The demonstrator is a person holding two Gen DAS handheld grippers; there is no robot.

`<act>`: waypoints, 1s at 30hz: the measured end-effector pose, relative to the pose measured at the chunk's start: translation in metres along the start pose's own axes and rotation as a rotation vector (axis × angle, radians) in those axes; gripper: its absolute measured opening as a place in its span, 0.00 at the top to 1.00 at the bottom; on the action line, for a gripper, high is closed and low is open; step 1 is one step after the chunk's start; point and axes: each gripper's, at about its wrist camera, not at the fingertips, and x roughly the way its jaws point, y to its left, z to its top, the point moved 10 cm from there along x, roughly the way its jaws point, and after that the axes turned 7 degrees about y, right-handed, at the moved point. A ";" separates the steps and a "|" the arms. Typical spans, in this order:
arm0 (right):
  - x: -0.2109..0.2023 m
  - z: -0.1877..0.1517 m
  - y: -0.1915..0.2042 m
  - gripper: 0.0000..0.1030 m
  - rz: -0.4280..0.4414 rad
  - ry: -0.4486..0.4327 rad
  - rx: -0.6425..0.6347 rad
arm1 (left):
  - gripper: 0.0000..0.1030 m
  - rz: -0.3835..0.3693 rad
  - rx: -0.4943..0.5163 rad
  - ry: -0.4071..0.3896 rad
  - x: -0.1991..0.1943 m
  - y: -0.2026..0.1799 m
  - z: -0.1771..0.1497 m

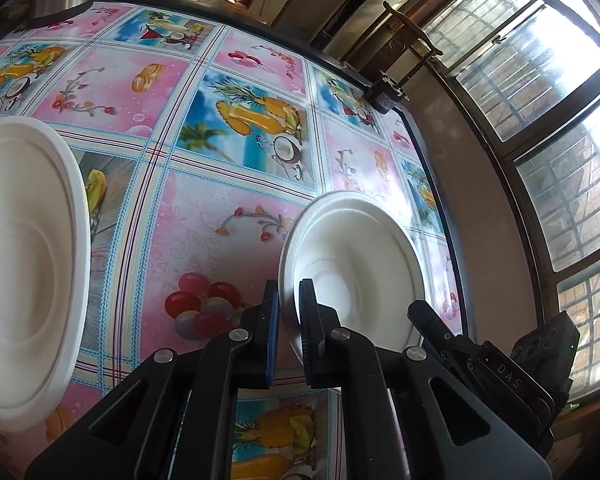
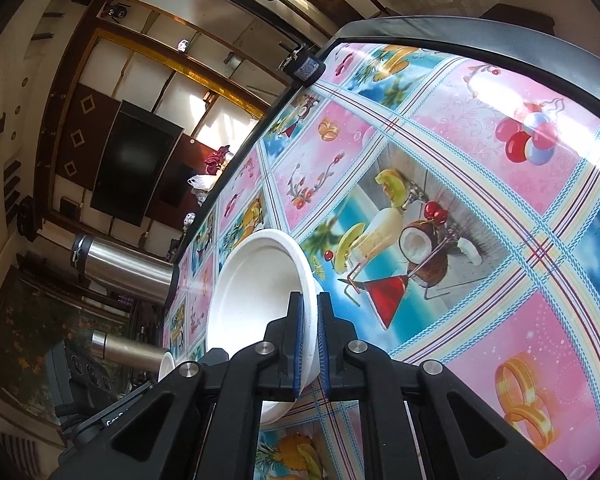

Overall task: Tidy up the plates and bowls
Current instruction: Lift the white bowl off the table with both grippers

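Black gripper linkages are filling the bottom of both views. At lower centre of the left wrist view, the left gripper [image 1: 289, 312] is clamping the near rim of a small white plate [image 1: 364, 264], its blue-padded jaws drawn narrow with the rim sandwiched between them. That plate is tilting up off the patterned tablecloth [image 1: 220, 216], which is showing pink and blue squares printed with fruit, drinks and balloons. A second gripper body marked "DAS" [image 1: 512, 368] is showing at lower right of the same view. A larger white plate [image 1: 24, 264] is occupying the left edge of the frame, apart from the small one.

At lower centre of the right wrist view, the right gripper [image 2: 309, 320] is pinching the rim of a white bowl [image 2: 256, 292], jaws nearly together on the thin wall. The bowl is leaning on its side above the tablecloth. A steel flask [image 2: 120, 264] is standing at the table's far end, at left of the frame, and a dark screen [image 2: 136, 164] is hanging on the wall at upper left.
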 end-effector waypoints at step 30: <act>-0.038 -0.096 -0.009 0.92 0.004 0.106 -0.031 | 0.91 0.099 0.077 -0.001 -0.041 0.019 -0.098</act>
